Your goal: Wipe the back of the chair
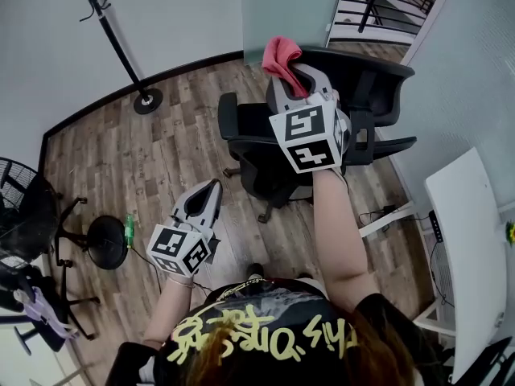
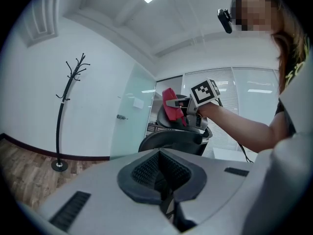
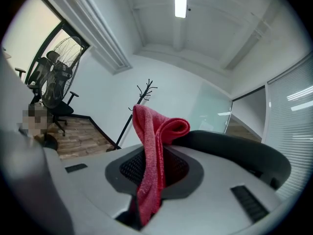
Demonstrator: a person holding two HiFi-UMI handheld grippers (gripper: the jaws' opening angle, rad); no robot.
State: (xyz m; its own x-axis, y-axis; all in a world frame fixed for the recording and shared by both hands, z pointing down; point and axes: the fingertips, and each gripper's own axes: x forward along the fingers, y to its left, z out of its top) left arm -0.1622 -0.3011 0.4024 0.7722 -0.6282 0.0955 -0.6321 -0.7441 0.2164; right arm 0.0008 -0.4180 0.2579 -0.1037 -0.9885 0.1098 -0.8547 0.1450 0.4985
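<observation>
1. Pinching a folded, fuzzy red cloth (image 1: pixel 280 55) (image 3: pixel 151 151), the right hand-held gripper (image 1: pixel 294 75) (image 3: pixel 151 180) sits beside the smooth, curved black chair back (image 1: pixel 362 71) (image 3: pixel 234 148).
2. Empty, the left hand-held gripper (image 1: pixel 208 191) (image 2: pixel 164 177) has its ribbed jaws together.

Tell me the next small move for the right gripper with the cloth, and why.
Probably ease the right gripper forward and down until the red cloth presses on the chair back. Its jaws are shut on the cloth, whose folded end sticks up beside the back's top edge, and I cannot tell whether the two touch.
</observation>
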